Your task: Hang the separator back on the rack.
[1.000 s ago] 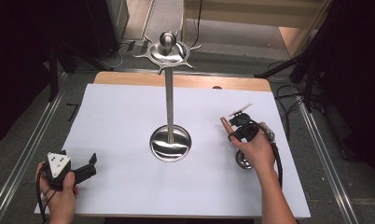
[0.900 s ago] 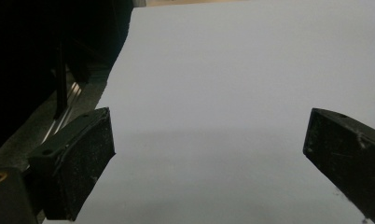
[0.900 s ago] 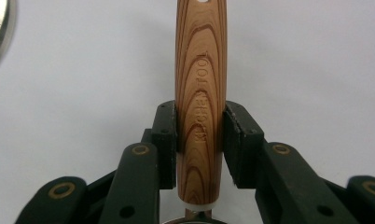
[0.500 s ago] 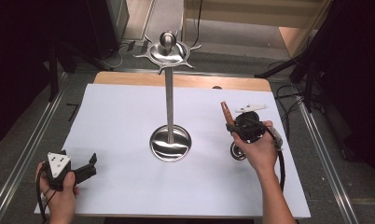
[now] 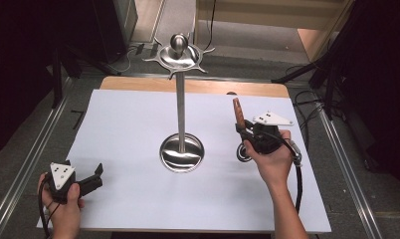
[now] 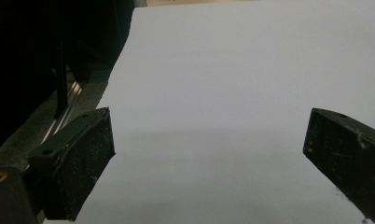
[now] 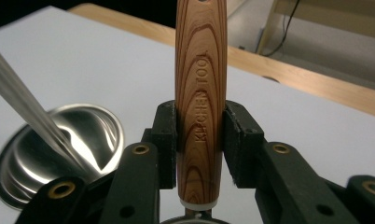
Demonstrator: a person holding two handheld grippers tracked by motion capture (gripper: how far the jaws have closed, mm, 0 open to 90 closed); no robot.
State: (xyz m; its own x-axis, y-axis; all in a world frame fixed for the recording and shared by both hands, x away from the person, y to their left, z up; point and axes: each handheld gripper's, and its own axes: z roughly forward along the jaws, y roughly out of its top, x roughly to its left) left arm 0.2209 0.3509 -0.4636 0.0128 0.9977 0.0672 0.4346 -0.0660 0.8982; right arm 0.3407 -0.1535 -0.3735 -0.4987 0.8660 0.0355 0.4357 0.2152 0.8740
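Jaws of the right gripper [image 7: 199, 135] clamp a wooden-handled kitchen tool [image 7: 200, 88], held above the white surface [image 5: 128, 124] beside the metal stand [image 5: 181, 99]. Its dished base [image 7: 59, 140] holds nothing. The right gripper view reads "KITCHEN TOOL". Left gripper [image 6: 209, 154] gapes wide, empty.

We count two tools: the left tool [image 5: 86, 181] at the lower left of the high view and the right tool [image 5: 249, 133] right of centre. There is one wooden-handled kitchen utensil [image 5: 237, 112], its handle standing up at centre right. One metal stand [image 5: 180, 99] rises in the middle, with one round base and one pole. We see two hands, one bench [image 5: 138, 119], and one white sheet over it.
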